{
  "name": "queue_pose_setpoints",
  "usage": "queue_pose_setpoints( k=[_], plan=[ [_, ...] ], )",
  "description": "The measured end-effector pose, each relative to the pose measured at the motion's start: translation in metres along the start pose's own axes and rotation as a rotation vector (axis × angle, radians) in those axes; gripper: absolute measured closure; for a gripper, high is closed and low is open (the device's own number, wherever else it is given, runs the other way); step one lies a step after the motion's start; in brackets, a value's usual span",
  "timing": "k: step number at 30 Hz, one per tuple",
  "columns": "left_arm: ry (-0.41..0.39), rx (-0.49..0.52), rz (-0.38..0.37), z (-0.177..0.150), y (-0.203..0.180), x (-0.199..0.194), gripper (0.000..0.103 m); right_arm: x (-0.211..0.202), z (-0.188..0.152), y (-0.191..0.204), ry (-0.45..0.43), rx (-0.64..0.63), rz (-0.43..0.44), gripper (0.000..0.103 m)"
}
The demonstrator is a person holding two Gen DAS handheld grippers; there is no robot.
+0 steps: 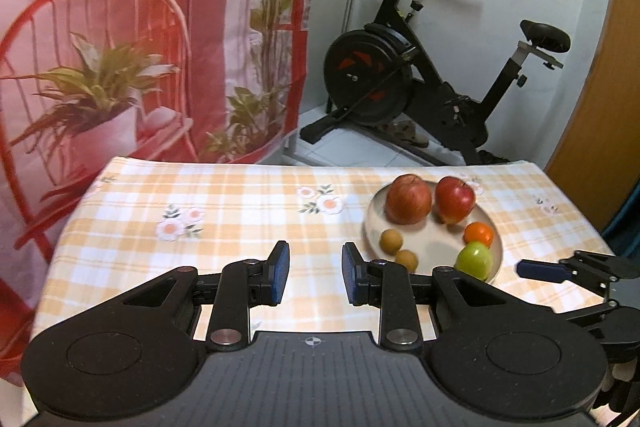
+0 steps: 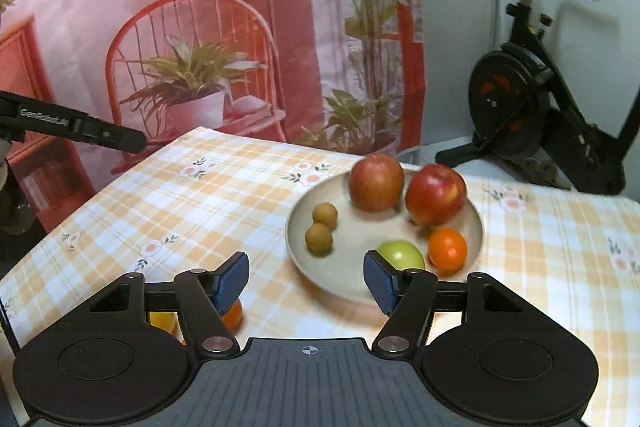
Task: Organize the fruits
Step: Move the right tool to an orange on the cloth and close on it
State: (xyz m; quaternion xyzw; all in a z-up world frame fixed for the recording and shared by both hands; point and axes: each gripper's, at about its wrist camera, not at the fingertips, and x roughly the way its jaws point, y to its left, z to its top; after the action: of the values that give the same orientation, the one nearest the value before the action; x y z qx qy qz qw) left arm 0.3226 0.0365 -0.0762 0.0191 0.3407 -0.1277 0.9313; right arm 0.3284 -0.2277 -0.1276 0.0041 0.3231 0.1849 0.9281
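Note:
A beige plate (image 1: 370,227) (image 2: 292,227) sits on the right part of the checked table. It holds two red apples (image 1: 408,199) (image 1: 455,199), a small orange (image 1: 479,233), a green apple (image 1: 474,261) and two small brown fruits (image 1: 391,241). My left gripper (image 1: 316,269) hovers left of the plate, its jaws a little apart with nothing between them. My right gripper (image 2: 306,281) hangs over the plate's near-left rim, open and empty, with the green apple (image 2: 402,254) just beyond its right finger. An orange fruit (image 2: 234,315) and a yellow one (image 2: 162,321) lie on the cloth, half hidden under its left finger.
The orange-and-white checked tablecloth (image 1: 200,187) with flower prints covers the table. A pink printed backdrop (image 1: 140,47) hangs behind its far edge. An exercise bike (image 1: 400,79) stands on the floor beyond. A wooden door (image 1: 600,107) is at far right.

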Motion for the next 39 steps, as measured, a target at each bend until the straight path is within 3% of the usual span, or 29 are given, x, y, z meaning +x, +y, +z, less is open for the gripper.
queue_pose_setpoints(
  k=[11,22,39],
  plan=[
    [-0.017,-0.007,0.072,-0.024,-0.006,-0.013,0.073,-0.009,-0.053,-0.007,0.022,0.043,0.025,0.045],
    [-0.027,-0.047,0.088,-0.036,-0.014,-0.009,0.073,-0.004,-0.064,0.006,0.055,-0.029,0.096,0.051],
    [-0.022,-0.055,0.043,-0.045,-0.02,0.0,0.071,0.008,-0.072,0.016,0.12,-0.081,0.156,0.065]
  ],
)
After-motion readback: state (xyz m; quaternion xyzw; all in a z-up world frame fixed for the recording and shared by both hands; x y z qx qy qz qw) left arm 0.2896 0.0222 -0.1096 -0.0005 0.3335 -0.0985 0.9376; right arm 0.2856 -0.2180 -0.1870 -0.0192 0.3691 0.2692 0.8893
